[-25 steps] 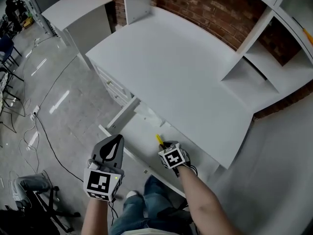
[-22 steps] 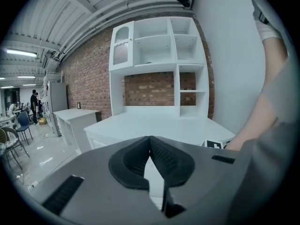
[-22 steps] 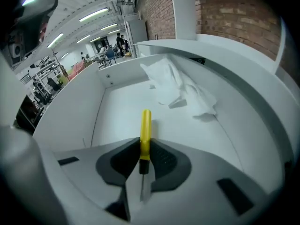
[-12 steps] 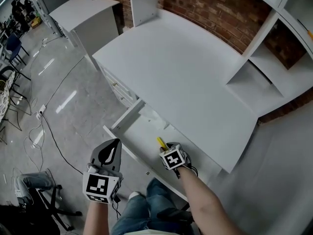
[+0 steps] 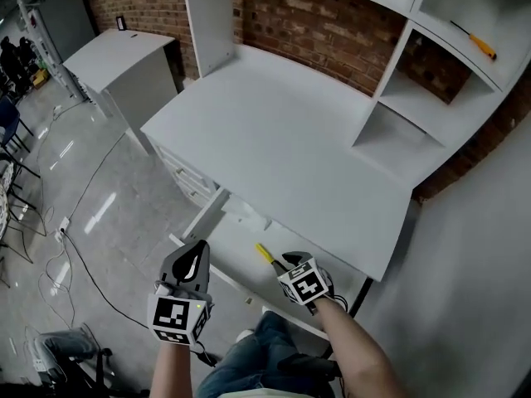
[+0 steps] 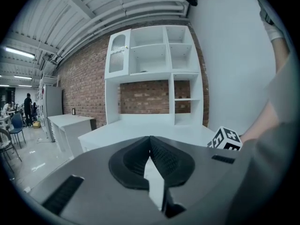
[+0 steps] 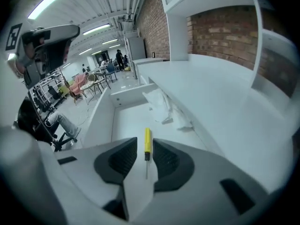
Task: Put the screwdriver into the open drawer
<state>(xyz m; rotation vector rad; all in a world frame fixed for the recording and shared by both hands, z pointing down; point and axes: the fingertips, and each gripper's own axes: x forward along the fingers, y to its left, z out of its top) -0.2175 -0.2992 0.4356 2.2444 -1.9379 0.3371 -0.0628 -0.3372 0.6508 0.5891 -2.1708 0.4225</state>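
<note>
Closest in, the person's jeans [image 5: 257, 356] fill the bottom of the head view. Just past them, the left gripper [image 5: 197, 245] hovers near the front left corner of the open drawer [image 5: 202, 215]. Its jaws are pressed together at the tips with nothing in between, so that one's empty.

The right gripper [image 5: 288, 260] is over the front part of the drawer, tilted downward. Its jaws are spread wide apart and it isn't gripping anything. In its own view the screwdriver [image 7: 147, 141] shows up in the gap between the two pads. It's actually lying flat on the drawer floor, below and just past them, not touching either pad. The yellow handle points toward the back of the drawer and the thin metal shaft points back at the gripper.

A bit further in there's a crumpled bit of white plastic or paper [image 7: 161, 106], can't tell which, along the side of the drawer under the desk edge. Past the drawer is the big white desk top [image 5: 282, 139].

Behind that, a white shelf unit [image 5: 390, 98] stands against a brick wall [image 5: 319, 15]. Up on one of the higher shelves on the right lies another tool with an orange-yellow handle [image 5: 479, 46]. Way off to the left, a separate small white cabinet [image 5: 124, 56] stands on the shiny grey floor [image 5: 91, 181], which has cables trailing across it.
</note>
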